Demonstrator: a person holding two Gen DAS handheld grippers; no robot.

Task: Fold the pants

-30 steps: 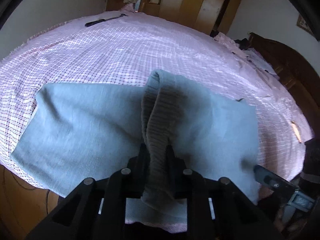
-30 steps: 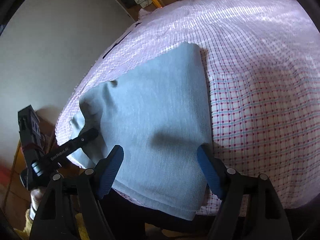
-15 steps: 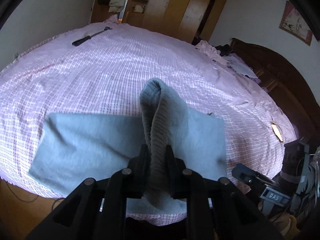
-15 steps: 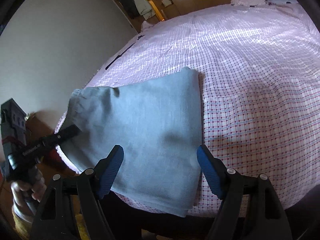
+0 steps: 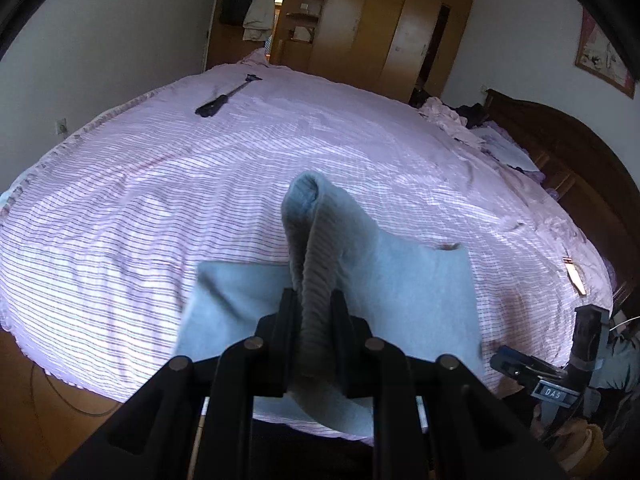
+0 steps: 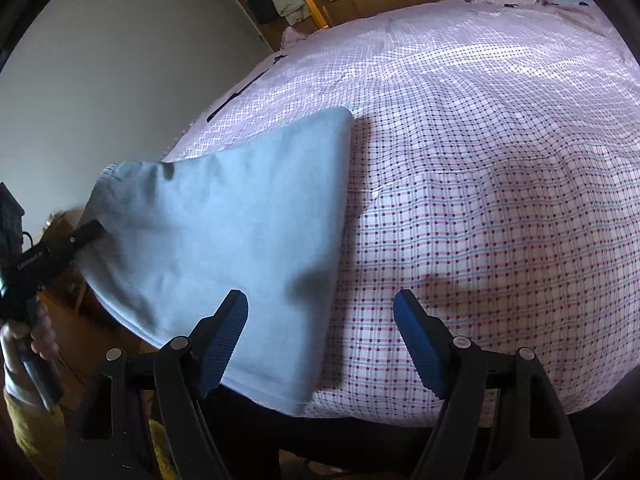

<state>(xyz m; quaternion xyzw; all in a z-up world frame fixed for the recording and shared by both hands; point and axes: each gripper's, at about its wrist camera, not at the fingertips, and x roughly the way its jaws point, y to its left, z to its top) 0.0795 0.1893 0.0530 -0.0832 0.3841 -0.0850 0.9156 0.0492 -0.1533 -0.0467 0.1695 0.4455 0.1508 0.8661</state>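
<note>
partly hidden: pants (image 5: 408, 292) waistband in pinched left gripper (image 5: 313, 304); right gripper (image 6: 320, 320) agape, empty.

The left claw (image 5: 314, 320) is clamped on the ribbed waistband of the light blue-grey knit pants (image 5: 400, 292), lifting that edge into an upright ridge. The rest of the pants lies flat on the pink checked bedsheet (image 5: 200, 192), at the bed's near edge. Far beyond the pants, a slim black tool (image 5: 224, 98) lies on the sheet. The right claw (image 5: 516, 366) shows right of the pants.
</note>
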